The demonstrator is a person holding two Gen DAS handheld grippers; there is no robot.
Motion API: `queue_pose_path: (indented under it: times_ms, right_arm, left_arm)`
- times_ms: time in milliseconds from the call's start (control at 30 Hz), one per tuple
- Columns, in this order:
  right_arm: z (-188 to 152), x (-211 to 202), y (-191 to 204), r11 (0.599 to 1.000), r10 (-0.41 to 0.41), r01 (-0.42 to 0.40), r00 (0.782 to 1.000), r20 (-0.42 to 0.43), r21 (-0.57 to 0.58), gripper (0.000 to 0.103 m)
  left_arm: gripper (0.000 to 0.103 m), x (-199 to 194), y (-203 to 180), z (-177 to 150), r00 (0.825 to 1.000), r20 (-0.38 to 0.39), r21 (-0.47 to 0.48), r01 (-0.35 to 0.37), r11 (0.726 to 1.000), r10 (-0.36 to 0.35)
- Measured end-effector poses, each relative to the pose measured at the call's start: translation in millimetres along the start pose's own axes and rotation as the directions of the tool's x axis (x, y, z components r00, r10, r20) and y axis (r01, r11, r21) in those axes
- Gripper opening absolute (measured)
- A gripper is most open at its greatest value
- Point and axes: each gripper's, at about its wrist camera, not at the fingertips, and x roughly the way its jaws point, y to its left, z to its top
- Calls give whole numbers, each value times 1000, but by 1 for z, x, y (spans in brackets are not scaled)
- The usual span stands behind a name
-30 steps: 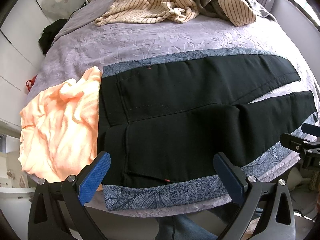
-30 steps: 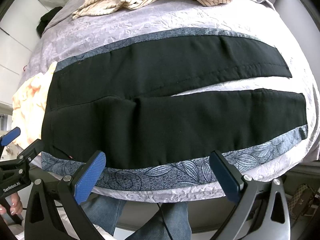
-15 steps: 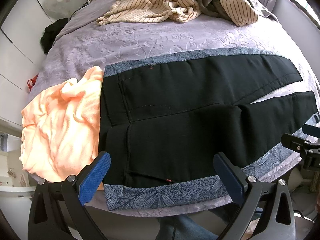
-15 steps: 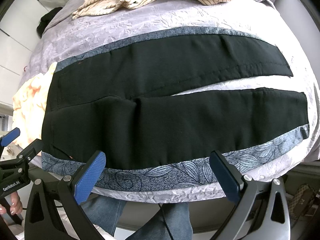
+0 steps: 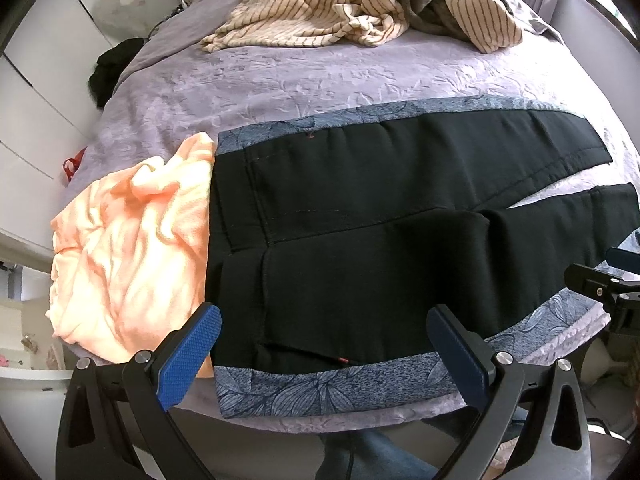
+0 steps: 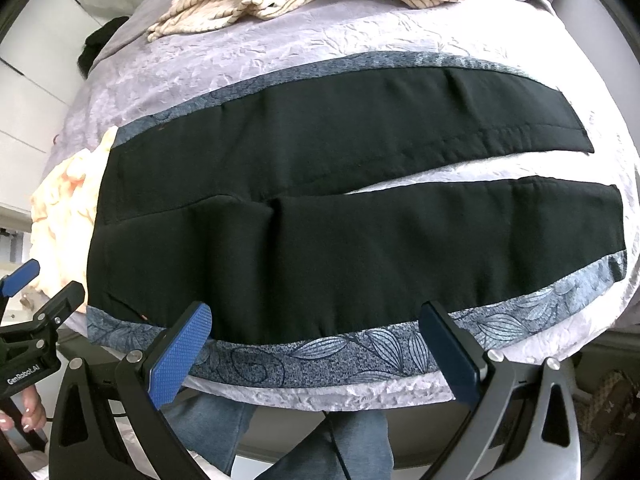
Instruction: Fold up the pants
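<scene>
pants [image 5: 380, 248]: flat on bed [image 5: 320, 80], long axis left-right, centre frame
left gripper [image 5: 326, 354]: jaws spread, empty, nearer waistband
right gripper [image 6: 316, 354]: jaws spread, empty, nearer legs

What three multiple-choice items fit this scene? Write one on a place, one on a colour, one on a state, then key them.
1. Where does the peach garment lie?
A. at the waist end of the black pants
B. on the pant legs
C. under the striped clothes

2. What colour are the pants' side bands?
A. red
B. blue-grey leaf print
C. plain white

3. How are the left gripper and right gripper?
A. both shut on cloth
B. one open, one shut
C. both open, holding nothing

Key: 1 A, it borders the waistband; 2 B, leaf print edges both legs; 3 C, the fingers stand wide apart with nothing between them.
</scene>
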Motion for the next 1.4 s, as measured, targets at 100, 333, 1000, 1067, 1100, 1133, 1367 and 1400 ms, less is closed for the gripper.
queue_pose_path:
  times_ms: [100,333,1000,1067,1100,1133,1367,1400]
  right_arm:
    - [1,1,-2,1000,5,-5,1000,0,-2,103]
    - [2,3,-8,1000,12,-12,1000,11,-25,103]
    - [1,3,-79,984,166,-170,983,-80,-53,103]
    - [2,5,-83,979,191,-196,978,-81,-61,103]
    - [3,8,-85,969,239,-244,966,-94,-43,103]
    - [1,10,-87,956,288,-292,952,-105,-20,103]
    - [-35,44,-59,733,678,-663,696,-236,152,99]
    - [-46,55,-48,695,716,-694,645,-267,188,99]
  left_arm:
    - [103,0,-4,0,1000,-2,-1,-11,1000,11]
    - [103,-4,-14,-2,999,-5,-26,-41,999,41]
    - [103,-3,-34,-43,995,-84,-316,-77,945,54]
    - [103,-2,-32,-49,995,-83,-348,-73,935,47]
    - [103,-2,-30,-51,996,-81,-362,-67,930,40]
    - [103,-2,-26,-52,997,-77,-375,-58,925,31]
    - [86,14,18,-78,996,-20,-449,68,891,-87]
    - [85,21,25,-84,992,-23,-464,97,880,-122]
